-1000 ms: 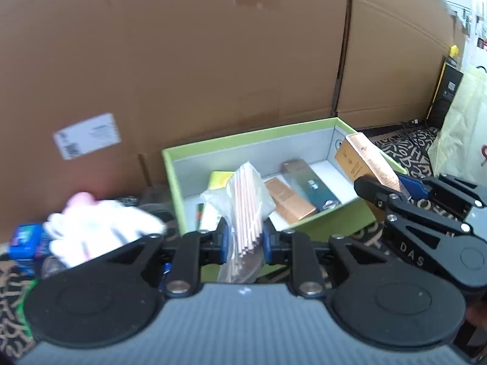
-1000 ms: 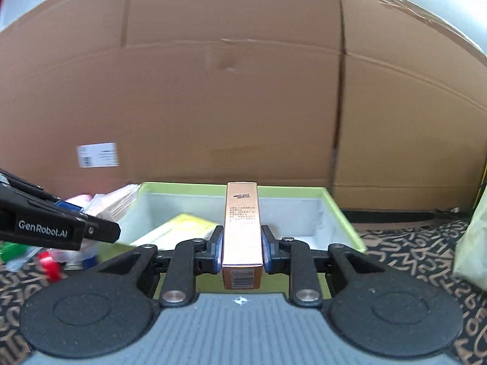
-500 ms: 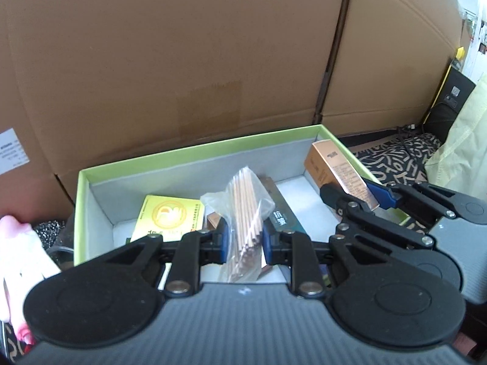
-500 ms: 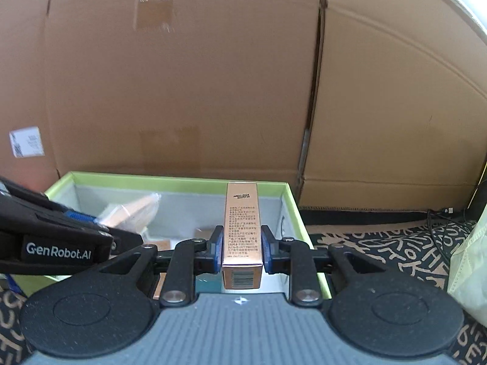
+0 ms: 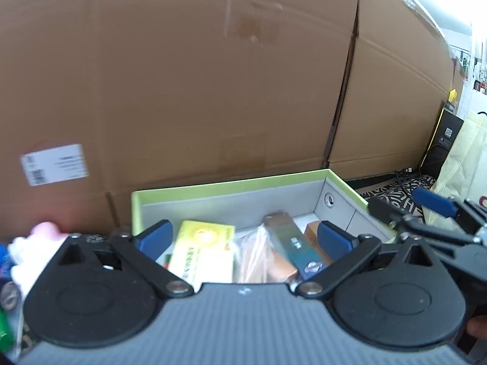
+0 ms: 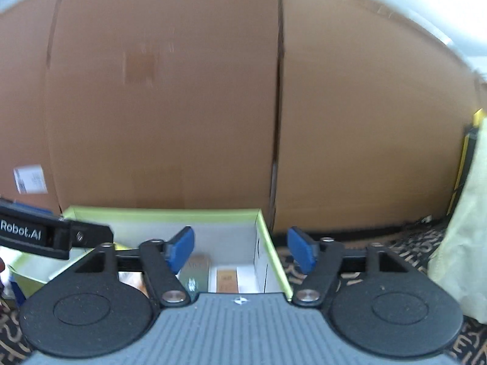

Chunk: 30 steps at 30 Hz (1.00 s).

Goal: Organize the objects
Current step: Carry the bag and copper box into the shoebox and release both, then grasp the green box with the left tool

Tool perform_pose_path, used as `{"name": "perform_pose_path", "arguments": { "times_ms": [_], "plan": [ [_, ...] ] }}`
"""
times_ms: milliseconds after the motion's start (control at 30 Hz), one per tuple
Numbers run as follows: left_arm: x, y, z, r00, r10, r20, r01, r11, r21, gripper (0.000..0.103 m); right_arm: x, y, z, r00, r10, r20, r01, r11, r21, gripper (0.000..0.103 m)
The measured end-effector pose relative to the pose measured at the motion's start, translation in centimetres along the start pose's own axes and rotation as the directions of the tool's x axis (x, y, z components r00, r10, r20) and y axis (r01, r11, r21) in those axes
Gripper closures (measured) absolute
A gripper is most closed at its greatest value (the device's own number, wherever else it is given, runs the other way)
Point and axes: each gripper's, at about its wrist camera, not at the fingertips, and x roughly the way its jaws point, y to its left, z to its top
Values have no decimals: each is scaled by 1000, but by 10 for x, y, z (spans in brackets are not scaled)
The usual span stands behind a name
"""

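Note:
A green-rimmed box (image 5: 228, 182) with a grey inside stands against a cardboard wall. My left gripper (image 5: 243, 240) hovers over its front; its jaws are opening wide and grip nothing. Below it in the box lie a yellow carton (image 5: 201, 252), a clear bag of wooden sticks (image 5: 255, 258), a dark teal carton (image 5: 292, 249) and an orange carton (image 5: 310, 232). My right gripper (image 6: 242, 249) is above the box's right end (image 6: 268, 243); its jaws are opening, empty. A copper carton (image 6: 226, 279) lies on the box floor under it. The right gripper (image 5: 401, 205) also shows in the left wrist view.
Tall cardboard sheets (image 5: 213, 91) with a white label (image 5: 54, 164) close off the back. A pink and white soft thing (image 5: 30, 252) lies left of the box. On the right are a black-patterned cloth (image 6: 395, 243), a cream bag (image 6: 462, 228) and a black case (image 5: 441, 146).
Both grippers have opened. The left one let go of the bag of sticks and the right one let go of the copper carton; both things now lie in the green box.

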Motion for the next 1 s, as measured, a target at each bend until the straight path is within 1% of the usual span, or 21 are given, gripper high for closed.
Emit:
{"name": "perform_pose_path", "arguments": {
  "times_ms": [67,133,233,300,367,433,500,567,700,767,833,867,933,1000],
  "plan": [
    [-15,4,-7,999,19,26,-19,1000,11,0,-19,5,-1,999,12,43,-13,1000,15,27],
    [-32,10,-17,998,38,41,-38,999,3,0,-32,11,-4,998,34,57,-36,999,23,24],
    [-51,22,-27,997,64,35,-63,997,-33,0,-48,22,-10,995,62,78,-64,998,28,19],
    [-61,31,-39,995,91,30,-90,995,-47,0,-61,30,-17,993,70,90,-74,997,36,18],
    [-72,44,-49,992,119,28,-118,992,-55,0,-66,40,-25,993,85,81,-89,995,45,16],
    [-82,56,-62,988,153,21,-151,987,-61,0,-68,52,-35,992,115,54,-118,991,55,15],
    [-90,70,-75,982,187,1,-187,980,-75,0,-67,69,-44,987,157,19,-158,986,58,15],
    [-96,86,-89,975,219,-24,-220,969,-109,0,-67,83,-54,981,192,-15,-191,980,63,15],
    [-106,124,-111,957,280,-82,-291,935,-203,0,-62,107,-69,966,247,-71,-241,967,84,15],
    [-109,145,-119,941,322,-108,-339,911,-234,0,-60,118,-73,956,277,-94,-269,959,92,15],
    [-109,164,-122,919,369,-140,-393,881,-262,0,-60,134,-79,947,304,-108,-294,951,93,15],
    [-109,173,-121,911,386,-145,-412,868,-277,0,-59,139,-79,943,311,-114,-302,949,91,16],
    [-107,191,-119,899,411,-152,-439,847,-299,0,-61,148,-78,937,327,-120,-318,944,87,18],
    [-100,204,-114,891,422,-168,-454,835,-312,0,-59,157,-77,930,344,-129,-335,938,87,21]
  ]
}}
